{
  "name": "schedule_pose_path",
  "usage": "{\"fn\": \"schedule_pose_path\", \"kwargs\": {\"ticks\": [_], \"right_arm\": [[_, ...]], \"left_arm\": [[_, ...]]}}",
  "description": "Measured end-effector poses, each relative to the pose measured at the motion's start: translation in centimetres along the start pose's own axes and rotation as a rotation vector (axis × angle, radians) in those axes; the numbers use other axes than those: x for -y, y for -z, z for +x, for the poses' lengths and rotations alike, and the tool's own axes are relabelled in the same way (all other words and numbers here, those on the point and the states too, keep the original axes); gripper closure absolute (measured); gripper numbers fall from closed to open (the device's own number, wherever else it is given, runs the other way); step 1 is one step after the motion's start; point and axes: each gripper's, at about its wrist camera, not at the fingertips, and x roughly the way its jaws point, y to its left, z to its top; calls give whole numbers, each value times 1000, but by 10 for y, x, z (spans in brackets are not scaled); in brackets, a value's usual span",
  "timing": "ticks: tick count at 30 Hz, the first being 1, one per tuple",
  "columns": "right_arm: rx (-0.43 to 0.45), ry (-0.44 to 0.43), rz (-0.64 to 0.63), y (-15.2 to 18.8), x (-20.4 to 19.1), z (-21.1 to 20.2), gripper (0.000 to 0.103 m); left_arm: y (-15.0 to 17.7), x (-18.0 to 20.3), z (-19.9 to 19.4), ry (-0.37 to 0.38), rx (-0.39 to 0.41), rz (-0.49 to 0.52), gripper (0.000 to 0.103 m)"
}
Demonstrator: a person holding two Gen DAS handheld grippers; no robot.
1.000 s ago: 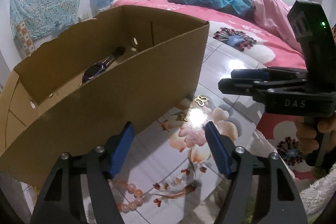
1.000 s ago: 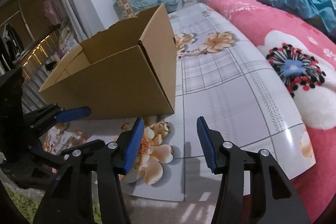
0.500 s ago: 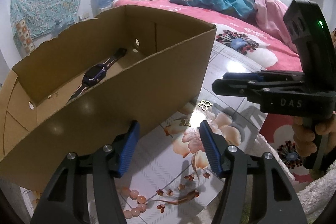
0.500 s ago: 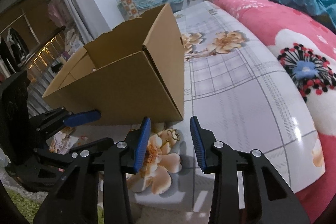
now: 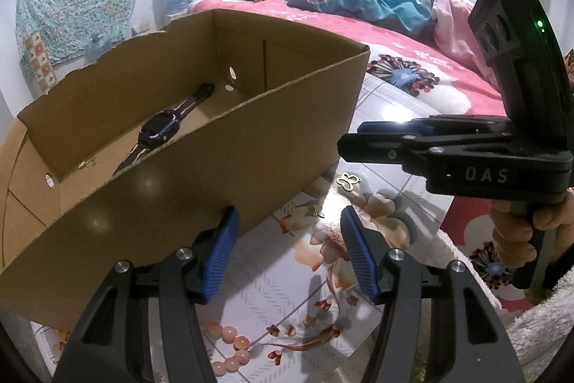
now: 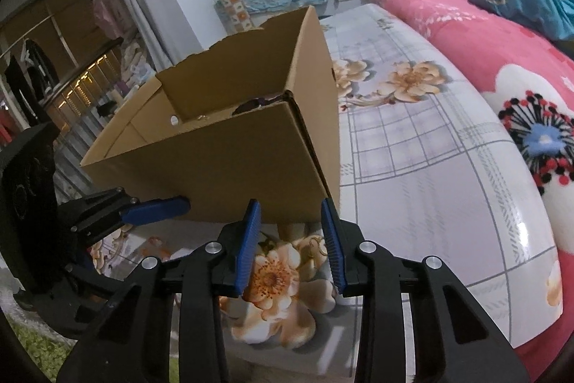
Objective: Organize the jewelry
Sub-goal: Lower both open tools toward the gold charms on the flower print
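Item: gold butterfly charm (image 5: pixel 347 182) flat on the counter (image 6: pixel 430 167) beside the cardboard box (image 5: pixel 215 167); right gripper (image 6: pixel 291 241) nearer, fingers closing empty just short of it; left gripper (image 5: pixel 287 253) parted, empty.

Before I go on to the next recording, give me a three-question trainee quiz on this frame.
1. True or false: the smartwatch lies inside the cardboard box.
2. Which item lies on the floral tabletop nearest the right gripper? A) gold butterfly pendant B) pink bead bracelet C) smartwatch
3. Fill in: the left gripper holds ____ between its jaws.

Key
1. True; it rests on the box floor.
2. A; the pendant lies just past the box corner, below the right gripper, whose jaws are closing with nothing between them.
3. Nothing; its jaws stand apart over the tabletop.
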Motion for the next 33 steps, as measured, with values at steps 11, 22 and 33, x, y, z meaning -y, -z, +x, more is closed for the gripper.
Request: {"fn": "schedule_pose_path", "kwargs": {"ticks": [11, 22, 33], "right_arm": [[-1, -1, -14, -5, -7, 5, 70], [2, 1, -19, -7, -10, 5, 69], [8, -1, -22, -9, -13, 6, 69]], "left_arm": [[0, 0, 0, 2, 2, -1, 46], [0, 0, 0, 2, 2, -2, 46], [-4, 0, -1, -5, 3, -5, 49]]}}
